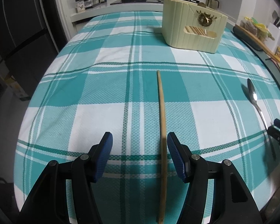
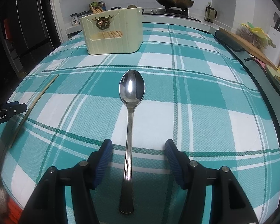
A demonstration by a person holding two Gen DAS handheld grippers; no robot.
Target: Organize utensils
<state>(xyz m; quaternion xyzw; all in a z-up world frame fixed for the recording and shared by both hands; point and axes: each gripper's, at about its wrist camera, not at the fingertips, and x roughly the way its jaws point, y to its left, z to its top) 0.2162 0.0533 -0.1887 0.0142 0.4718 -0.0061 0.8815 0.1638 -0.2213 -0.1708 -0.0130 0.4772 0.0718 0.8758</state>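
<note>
Two views, chopstick (image 1: 162, 130) left, spoon (image 2: 129, 130) right

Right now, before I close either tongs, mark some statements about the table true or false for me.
1. A chopstick lies between the open left tongs. True.
2. The right tongs are clamped on the spoon. False: they are open, pads clear of the handle.
3. The spoon's bowl points toward the cream holder. True.
4. The holder is empty. False: chopsticks already stand in it.
5. The tablecloth is plain red. False: it is teal and white plaid.
</note>
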